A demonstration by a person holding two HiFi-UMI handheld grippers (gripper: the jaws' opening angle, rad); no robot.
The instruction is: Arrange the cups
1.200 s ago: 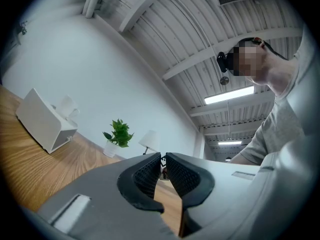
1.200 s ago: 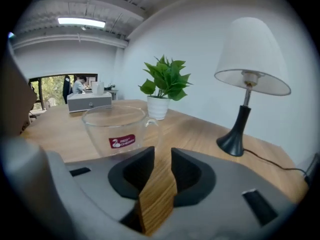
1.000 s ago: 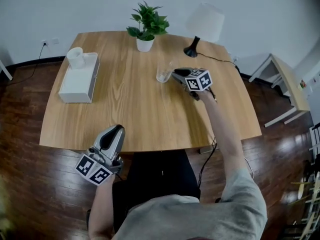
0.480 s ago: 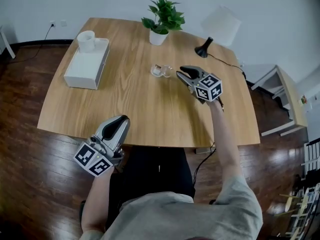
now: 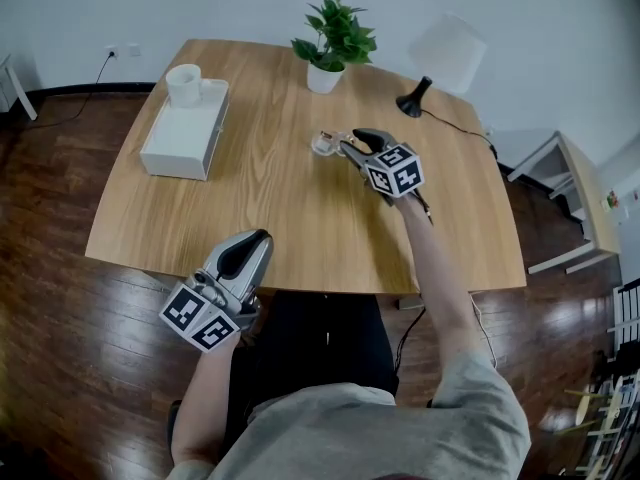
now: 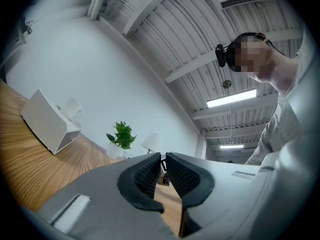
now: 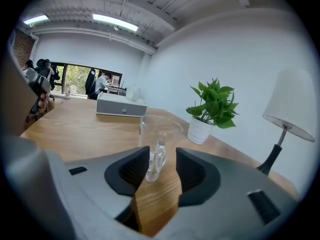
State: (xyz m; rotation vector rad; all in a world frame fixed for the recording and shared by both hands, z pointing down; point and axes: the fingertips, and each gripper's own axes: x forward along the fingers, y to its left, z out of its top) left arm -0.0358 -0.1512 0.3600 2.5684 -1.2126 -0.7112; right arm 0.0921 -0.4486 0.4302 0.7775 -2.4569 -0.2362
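Note:
A clear glass cup [image 5: 326, 144] with a handle stands upright on the wooden table [image 5: 280, 218], in front of the plant. My right gripper [image 5: 348, 141] is at the cup's right side. In the right gripper view the cup's handle [image 7: 156, 160] stands between the pads of my right gripper [image 7: 162, 161], which are opening and do not press on it. A white cup-like object [image 5: 184, 83] rests on a white box [image 5: 185, 133] at the far left. My left gripper [image 5: 256, 240] hovers at the table's near edge, its jaws almost touching, nothing between them.
A potted plant [image 5: 335, 43] and a black-footed lamp [image 5: 440, 53] stand at the table's far side. A small pale side table [image 5: 575, 183] is off to the right. Dark wooden floor surrounds the table.
My right gripper's jaws have spread apart at the glass cup and the gripper has shifted along the table beside it. The left gripper has stayed where it was.

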